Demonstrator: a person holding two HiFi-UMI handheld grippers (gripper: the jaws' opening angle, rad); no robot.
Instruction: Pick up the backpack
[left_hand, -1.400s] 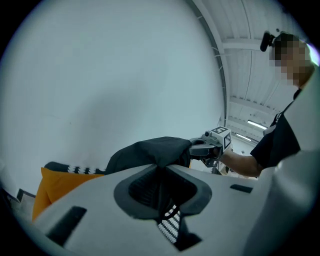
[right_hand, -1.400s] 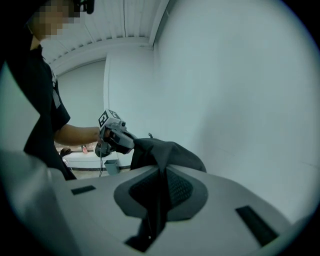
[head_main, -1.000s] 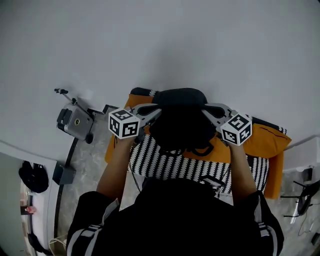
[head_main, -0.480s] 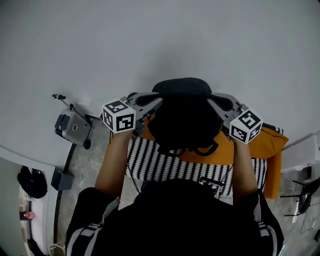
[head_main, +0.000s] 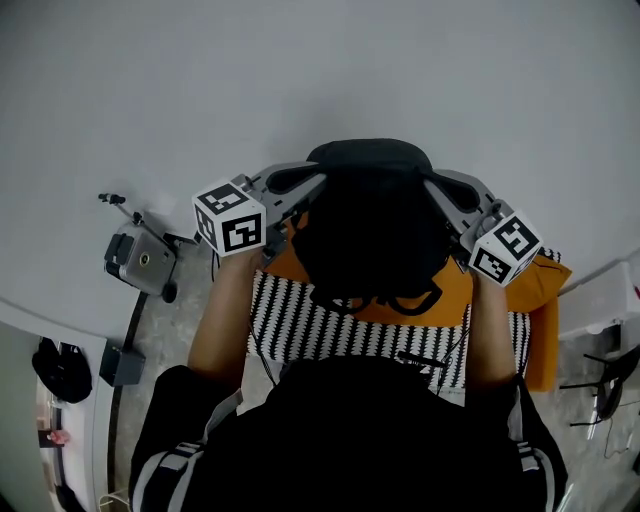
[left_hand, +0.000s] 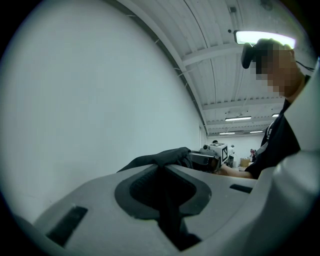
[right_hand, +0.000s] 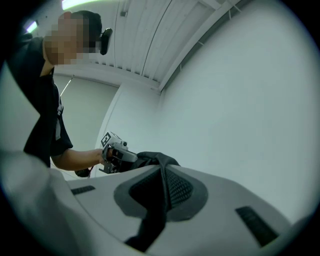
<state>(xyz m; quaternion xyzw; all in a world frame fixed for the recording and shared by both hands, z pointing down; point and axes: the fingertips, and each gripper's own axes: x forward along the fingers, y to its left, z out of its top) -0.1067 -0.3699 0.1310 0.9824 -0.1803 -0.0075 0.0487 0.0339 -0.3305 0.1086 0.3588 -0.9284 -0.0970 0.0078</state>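
Observation:
The black backpack (head_main: 370, 225) hangs in the air between my two grippers, above the striped cloth. My left gripper (head_main: 312, 180) is shut on its upper left edge, and my right gripper (head_main: 432, 185) is shut on its upper right edge. In the left gripper view the jaws of the left gripper (left_hand: 167, 197) pinch a fold of black fabric (left_hand: 160, 159); the right gripper (left_hand: 210, 156) shows beyond it. In the right gripper view the right gripper (right_hand: 160, 192) clamps a black strap (right_hand: 155, 160), with the left gripper (right_hand: 116, 152) across from it.
Below lies a black-and-white striped cloth (head_main: 320, 325) over an orange cover (head_main: 525, 290). A grey camera on a stand (head_main: 140, 258) and a black box (head_main: 118, 362) sit on the floor at left. A white wall fills the far side.
Both grippers have risen together with the backpack, which now hangs higher and covers less of the orange cover and striped cloth.

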